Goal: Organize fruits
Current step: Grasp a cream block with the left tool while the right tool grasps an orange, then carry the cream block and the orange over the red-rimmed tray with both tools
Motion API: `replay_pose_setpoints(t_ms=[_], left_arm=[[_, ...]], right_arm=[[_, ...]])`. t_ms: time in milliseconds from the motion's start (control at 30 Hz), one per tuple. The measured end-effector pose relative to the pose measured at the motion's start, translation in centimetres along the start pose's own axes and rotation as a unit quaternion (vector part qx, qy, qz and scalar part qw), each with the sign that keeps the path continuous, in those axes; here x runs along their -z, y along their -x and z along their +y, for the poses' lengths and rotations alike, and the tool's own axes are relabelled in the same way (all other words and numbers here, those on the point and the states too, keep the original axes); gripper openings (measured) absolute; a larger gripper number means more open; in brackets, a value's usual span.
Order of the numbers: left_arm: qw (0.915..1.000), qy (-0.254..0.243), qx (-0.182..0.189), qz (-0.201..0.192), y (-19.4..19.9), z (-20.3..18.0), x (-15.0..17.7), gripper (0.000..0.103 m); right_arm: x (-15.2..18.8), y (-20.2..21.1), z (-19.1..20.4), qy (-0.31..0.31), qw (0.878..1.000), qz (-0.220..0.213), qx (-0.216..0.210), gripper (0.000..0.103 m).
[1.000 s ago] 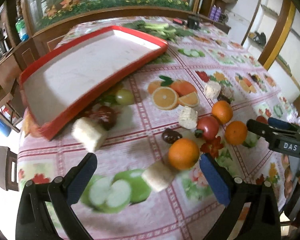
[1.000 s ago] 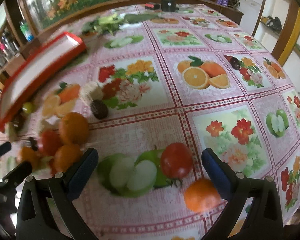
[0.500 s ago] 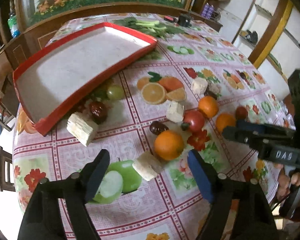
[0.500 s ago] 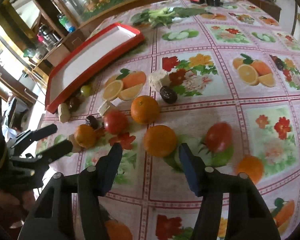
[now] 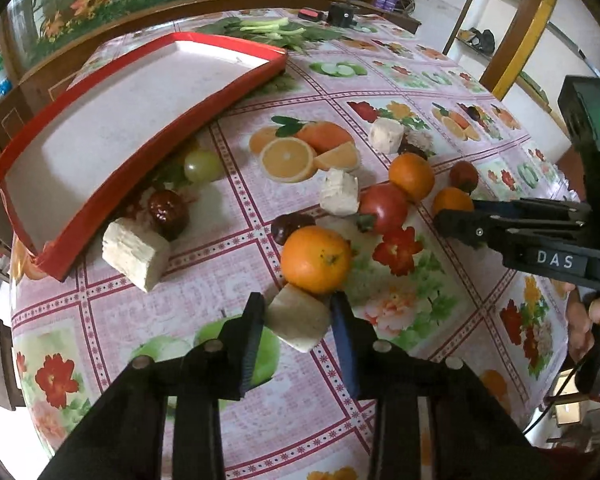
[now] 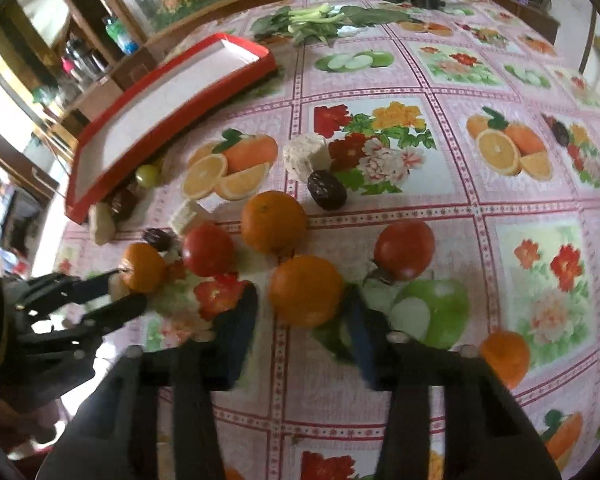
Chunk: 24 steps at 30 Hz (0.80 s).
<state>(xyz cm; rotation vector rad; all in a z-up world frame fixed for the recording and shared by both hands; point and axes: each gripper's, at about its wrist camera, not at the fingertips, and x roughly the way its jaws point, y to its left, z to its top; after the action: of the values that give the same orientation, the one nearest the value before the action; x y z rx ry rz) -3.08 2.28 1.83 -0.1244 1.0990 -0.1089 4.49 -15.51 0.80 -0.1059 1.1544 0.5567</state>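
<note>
Both hand-held grippers stood wide a second ago; their jaws have just been closing. Left hand-held gripper (image 5: 298, 322) is now narrow, pads pressed on a pale beige chunk (image 5: 298, 320) that sits on the worktop (image 5: 228, 264) just in front of an orange (image 5: 315, 259), touching it. Right hand-held gripper (image 6: 302, 312) has also narrowed, with another orange (image 6: 306, 290) between its fingers; pads sit at the fruit's sides, contact hard to confirm since that view is motion-blurred. Both cameras sit closer to the fruit than before.

Red tray (image 5: 148, 148) lies at left, white inside, nothing in it; it hides part of a green grape (image 5: 202, 165) and a dark date (image 5: 167, 213) at its near edge. Tomato (image 5: 383, 208) sits mid-cluster, with more oranges and pale chunks around it. The far orange in the left view is partly covered by the right gripper's fingers. A hand (image 5: 590, 320) at the right edge is cut off.

Readable writing: "DAS" on the right gripper's body, in the left view.
</note>
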Motion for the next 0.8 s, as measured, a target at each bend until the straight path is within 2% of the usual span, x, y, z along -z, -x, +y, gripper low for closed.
replay_pose_setpoints(t_ms=[200,433,633,800], left_arm=[[0.9992,0.025,0.027,-0.016,2.0,1.1,-0.8,0.037],[0.9966,0.043,0.050,-0.050,4.6,2.6,-3.3,0.036],[0.9950,0.062,0.032,-0.072,5.3,6.1,-5.9,0.036],[0.9939,0.090,0.014,-0.062,3.6,9.2,-8.3,0.036]], right_arm=[[0.1,0.6,0.0,-0.012,1.000,-0.003,-0.003,0.035],[-1.1,2.2,2.0,0.001,1.000,-0.021,-0.018,0.035],[-4.3,3.2,3.7,0.009,0.998,-0.050,-0.032,0.035],[-8.6,2.2,5.5,0.021,0.997,-0.059,-0.049,0.035]])
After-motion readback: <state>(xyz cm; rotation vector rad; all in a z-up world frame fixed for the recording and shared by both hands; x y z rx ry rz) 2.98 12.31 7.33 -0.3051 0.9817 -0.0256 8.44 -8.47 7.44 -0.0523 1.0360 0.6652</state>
